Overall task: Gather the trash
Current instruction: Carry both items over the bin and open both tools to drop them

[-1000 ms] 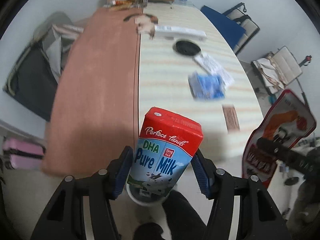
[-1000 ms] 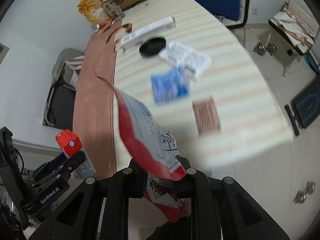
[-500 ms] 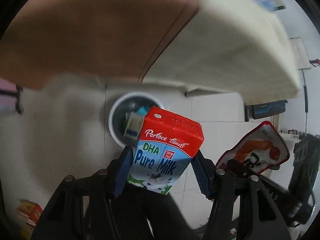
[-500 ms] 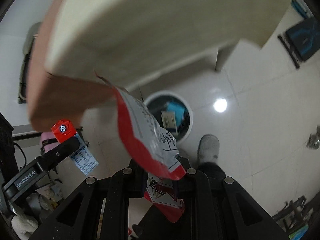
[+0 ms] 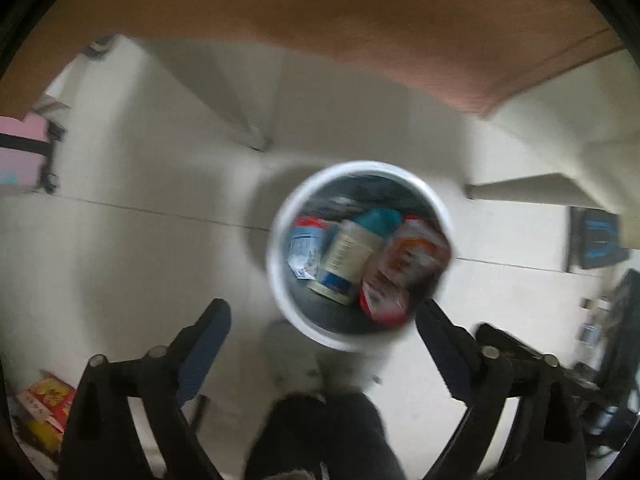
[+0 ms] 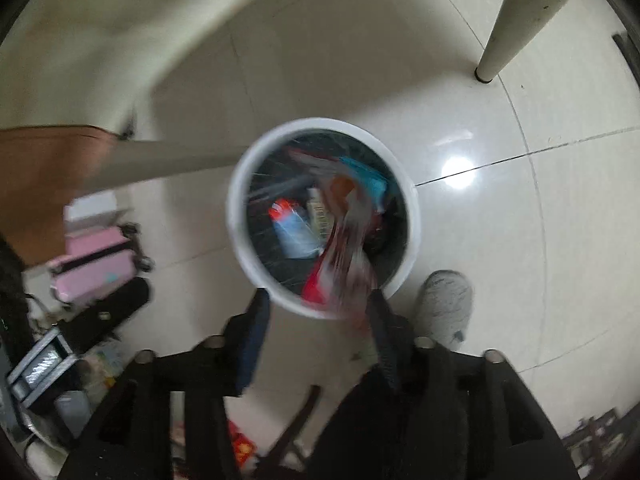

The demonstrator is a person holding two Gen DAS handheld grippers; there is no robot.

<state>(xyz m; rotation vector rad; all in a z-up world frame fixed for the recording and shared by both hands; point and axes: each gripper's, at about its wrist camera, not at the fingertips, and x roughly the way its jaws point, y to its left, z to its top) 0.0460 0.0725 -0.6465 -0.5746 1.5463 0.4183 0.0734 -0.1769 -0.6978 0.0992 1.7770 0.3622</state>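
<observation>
A white round trash bin (image 5: 280,240) stands on the tiled floor below both grippers; it also shows in the right wrist view (image 6: 240,240). The red and blue milk carton (image 5: 306,246) lies inside it beside a cream carton (image 5: 344,258). The red snack bag (image 5: 404,268) is in the bin's right side, blurred; in the right wrist view the bag (image 6: 344,252) falls just off the fingertips. My left gripper (image 5: 324,344) is open and empty above the bin. My right gripper (image 6: 318,320) is open above the bin's near rim.
The table's underside and brown cloth (image 5: 320,20) hang over the bin. A table leg (image 6: 512,32) stands at the far right. A pink suitcase (image 6: 96,268) lies to the left. A person's grey slipper (image 6: 444,304) is beside the bin. Boxes (image 5: 44,404) sit at lower left.
Both grippers swung down from the table to over the bin and opened. The milk carton dropped into the bin; the snack bag left the right gripper and is falling in.
</observation>
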